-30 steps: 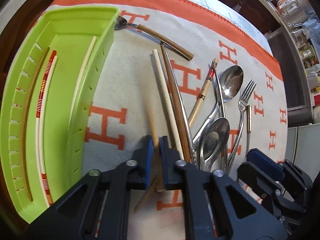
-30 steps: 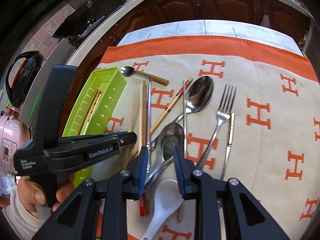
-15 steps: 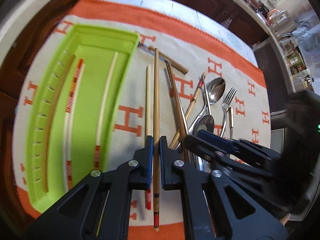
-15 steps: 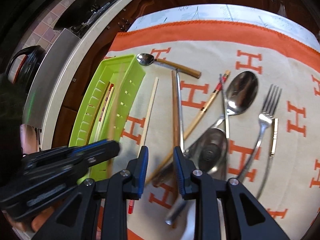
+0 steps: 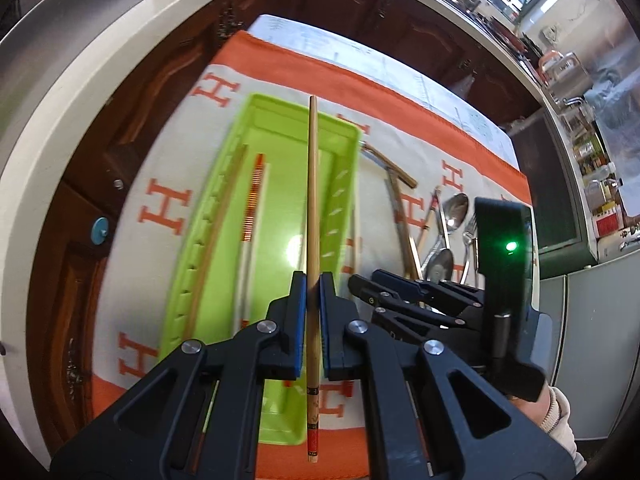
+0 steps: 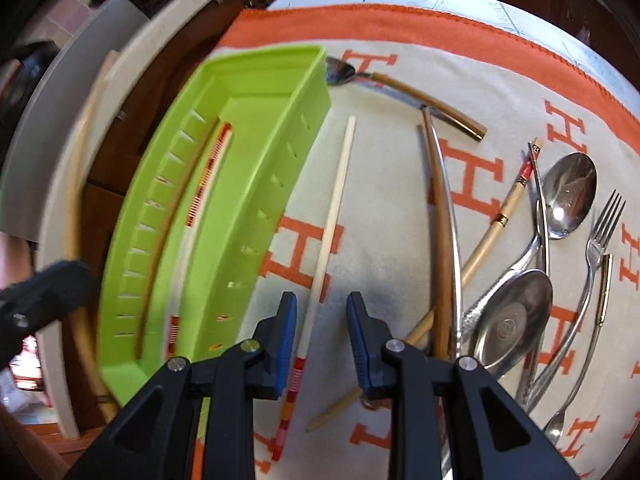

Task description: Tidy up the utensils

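My left gripper (image 5: 313, 284) is shut on a light wooden chopstick (image 5: 312, 200), held in the air above the lime green utensil tray (image 5: 276, 208). The tray (image 6: 256, 80) holds several chopsticks, one with red and yellow bands (image 5: 251, 200). My right gripper (image 6: 322, 308) stands open over a cream chopstick with a red striped end (image 6: 336, 200) that lies on the cloth beside the tray. To its right lies a heap of utensils: a brown chopstick (image 6: 438, 208), two steel spoons (image 6: 572, 196), a fork (image 6: 600, 232) and a wooden-handled spoon (image 6: 400, 88).
An orange and cream cloth with H letters (image 6: 480, 168) covers the table. Dark wooden cabinets (image 5: 360, 8) and a pale counter edge (image 5: 100, 60) ring it. The right gripper's black body (image 5: 500, 264) with a green light sits at the right of the left wrist view.
My left gripper lifted the wooden chopstick off the cloth and carried it left, over the green tray. My right gripper moved left from the spoons to the cream chopstick.
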Available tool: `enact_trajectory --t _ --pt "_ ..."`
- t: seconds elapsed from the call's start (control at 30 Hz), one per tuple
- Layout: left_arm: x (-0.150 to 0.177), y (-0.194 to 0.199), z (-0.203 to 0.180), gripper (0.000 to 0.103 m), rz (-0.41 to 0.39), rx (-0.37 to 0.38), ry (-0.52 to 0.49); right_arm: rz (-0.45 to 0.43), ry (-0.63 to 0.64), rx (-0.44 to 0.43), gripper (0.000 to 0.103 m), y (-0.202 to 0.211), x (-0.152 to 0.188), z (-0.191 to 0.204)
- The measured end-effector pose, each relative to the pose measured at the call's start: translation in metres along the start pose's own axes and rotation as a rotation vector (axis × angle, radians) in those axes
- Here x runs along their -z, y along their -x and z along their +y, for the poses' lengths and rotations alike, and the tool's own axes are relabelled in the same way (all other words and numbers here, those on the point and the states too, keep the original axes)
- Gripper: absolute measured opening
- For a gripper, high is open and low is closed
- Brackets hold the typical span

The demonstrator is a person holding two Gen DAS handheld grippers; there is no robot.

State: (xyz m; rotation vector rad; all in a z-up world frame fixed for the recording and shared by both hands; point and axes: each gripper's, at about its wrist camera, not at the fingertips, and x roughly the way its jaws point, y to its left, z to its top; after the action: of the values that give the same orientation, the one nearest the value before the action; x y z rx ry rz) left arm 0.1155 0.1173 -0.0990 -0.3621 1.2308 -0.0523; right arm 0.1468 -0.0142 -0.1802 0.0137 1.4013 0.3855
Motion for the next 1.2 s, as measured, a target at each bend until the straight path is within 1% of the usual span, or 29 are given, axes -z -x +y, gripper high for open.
enact_trajectory --t 0.13,0.2,0.23,0.27,0.33,0.4,0.43,0.5,0.57,0.67,0.77,0.83,0.9,1.03,1.13,1.2 --pt "0.0 -0.002 0.016 0.004 0.001 -0.011 0.007 -0.024 0.068 0.12 0.026 -0.004 0.003 0.021" --pt "-0.003 -0.002 0.022 0.004 0.004 -0.014 0.001 -0.05 0.109 0.203 0.017 -0.007 0.007 0.034" --pt "-0.005 -0.002 0.025 0.004 0.003 -0.02 -0.002 -0.065 0.122 0.236 0.008 -0.007 0.009 0.036" --pt "-0.006 -0.003 0.026 0.004 0.003 -0.027 -0.006 -0.074 0.115 0.24 0.008 -0.007 0.011 0.037" --pt "-0.009 -0.004 0.029 0.004 0.004 -0.036 -0.012 -0.073 0.065 0.201 0.006 -0.005 0.01 0.03" --pt "-0.012 -0.006 0.033 0.004 0.007 -0.042 -0.015 -0.055 -0.034 0.106 0.005 0.002 0.011 0.015" --pt "-0.014 -0.008 0.035 0.004 0.009 -0.042 -0.018 -0.059 -0.07 0.074 0.005 0.007 0.012 0.009" --pt "-0.017 -0.009 0.035 0.004 0.01 -0.045 -0.027 -0.082 -0.131 0.021 0.005 0.022 0.014 -0.001" --pt "-0.019 -0.012 0.034 0.004 0.011 -0.045 -0.037 -0.108 -0.197 -0.052 0.005 0.04 0.014 -0.009" --pt "-0.021 -0.016 0.029 0.004 0.015 -0.048 -0.056 -0.152 -0.248 -0.141 0.005 0.065 0.011 -0.009" --pt "-0.023 -0.021 0.024 0.004 0.02 -0.049 -0.071 -0.174 -0.255 -0.213 0.005 0.08 0.004 0.0" --pt "-0.025 -0.023 0.022 0.004 0.021 -0.055 -0.077 -0.175 -0.246 -0.23 0.005 0.08 -0.002 0.014" --pt "-0.026 -0.025 0.02 0.004 0.02 -0.063 -0.086 -0.168 -0.243 -0.225 0.005 0.071 -0.009 0.027" --pt "-0.026 -0.029 0.017 0.004 0.021 -0.08 -0.101 -0.127 -0.245 -0.221 0.005 0.051 -0.014 0.039" --pt "-0.024 -0.031 0.017 0.004 0.019 -0.096 -0.116 -0.093 -0.232 -0.213 0.006 0.044 -0.013 0.042" --pt "-0.022 -0.032 0.018 0.004 0.013 -0.112 -0.121 -0.086 -0.224 -0.193 0.006 0.042 -0.011 0.044"
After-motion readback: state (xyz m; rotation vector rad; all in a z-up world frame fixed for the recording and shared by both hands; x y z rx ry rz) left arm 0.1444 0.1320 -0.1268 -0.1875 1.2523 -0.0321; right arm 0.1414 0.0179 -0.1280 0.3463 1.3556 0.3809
